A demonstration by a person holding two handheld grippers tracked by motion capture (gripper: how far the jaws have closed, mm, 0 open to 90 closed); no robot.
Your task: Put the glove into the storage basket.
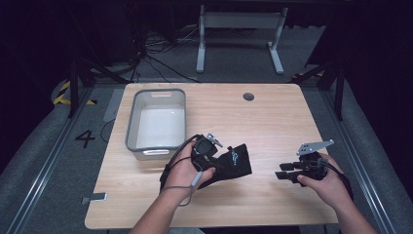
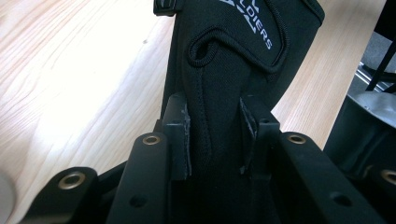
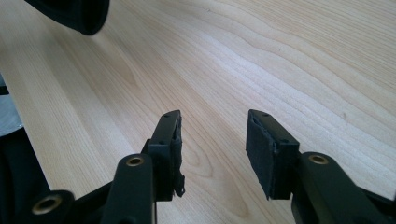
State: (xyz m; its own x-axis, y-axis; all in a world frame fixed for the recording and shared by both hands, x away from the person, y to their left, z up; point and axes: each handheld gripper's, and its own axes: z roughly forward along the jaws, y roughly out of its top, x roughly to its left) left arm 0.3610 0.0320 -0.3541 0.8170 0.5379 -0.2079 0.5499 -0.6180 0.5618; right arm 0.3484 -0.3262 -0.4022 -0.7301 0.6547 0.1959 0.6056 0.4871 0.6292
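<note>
A black fabric sleeve with white lettering is held just above the wooden table, near its front middle. My left gripper is shut on its near end. In the left gripper view both pads press into the fabric sleeve, which stretches away from the left gripper. My right gripper is at the front right, pointing left toward the sleeve and apart from it. In its own view the right gripper stands open over bare wood, and a dark edge of the sleeve shows at the top left.
A grey plastic bin stands at the table's back left, close behind my left hand. A round cable hole lies near the far edge. A small metal clip sits at the front left corner.
</note>
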